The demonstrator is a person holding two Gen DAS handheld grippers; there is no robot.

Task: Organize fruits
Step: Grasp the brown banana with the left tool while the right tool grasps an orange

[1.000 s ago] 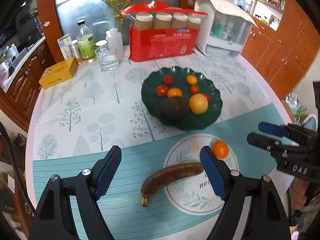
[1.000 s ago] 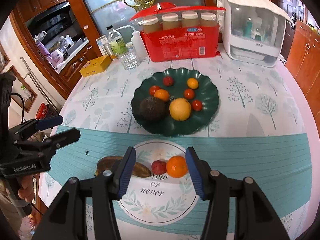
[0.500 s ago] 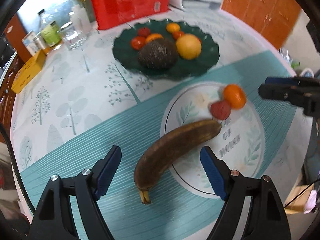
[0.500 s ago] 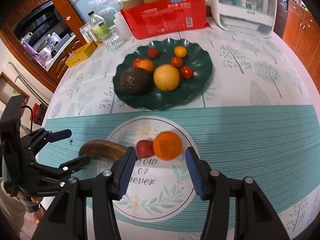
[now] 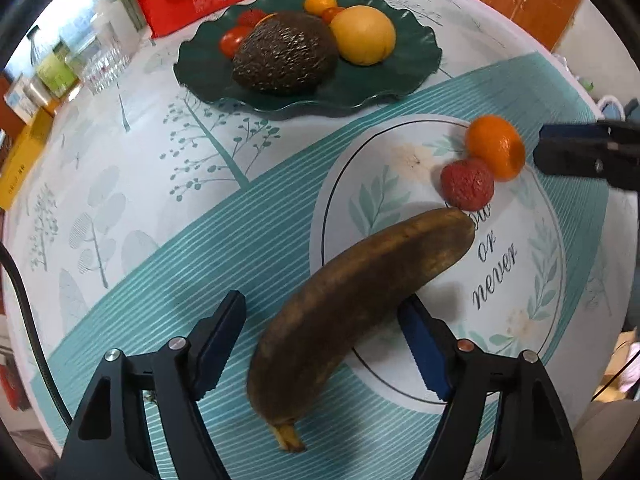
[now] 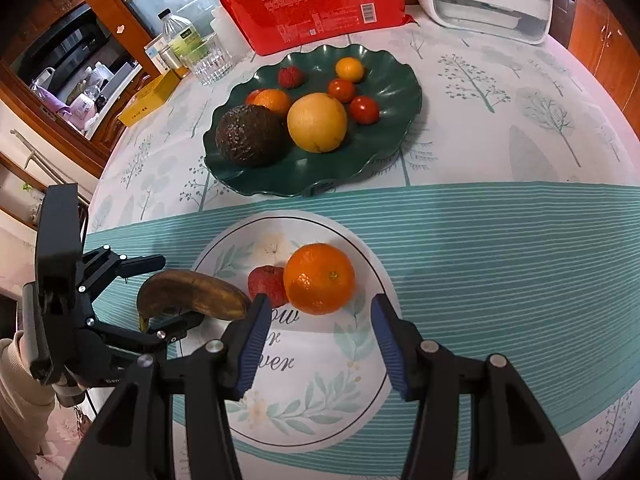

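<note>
Round tabletop [image 6: 500, 92] under a tree-print cloth with a teal striped band along the near edge, wooden cabinets behind. Left gripper [image 5: 320, 344] spread wide, straddling the browned banana [image 5: 356, 300] without gripping; right pad partly hidden behind the fruit, contact unclear. Banana lying across the left rim of the printed white circle [image 6: 320, 392], stem end toward the near edge. Right gripper [image 6: 316, 344] parted too, 2 blue pads low just short of the mandarin [image 6: 319, 278], holding nothing. Lychee [image 6: 266, 285] touching the mandarin's left side, near the banana's tip. Farther in, toward the center: dark green scalloped plate [image 6: 396, 80] carrying an avocado [image 6: 250, 135], a yellow orange [image 6: 317, 122], cherry tomatoes [image 6: 364, 110] and smaller fruit. Along the far edge, a red pack of paper cups [image 6: 320, 4] and a drinking glass [image 6: 208, 62].
</note>
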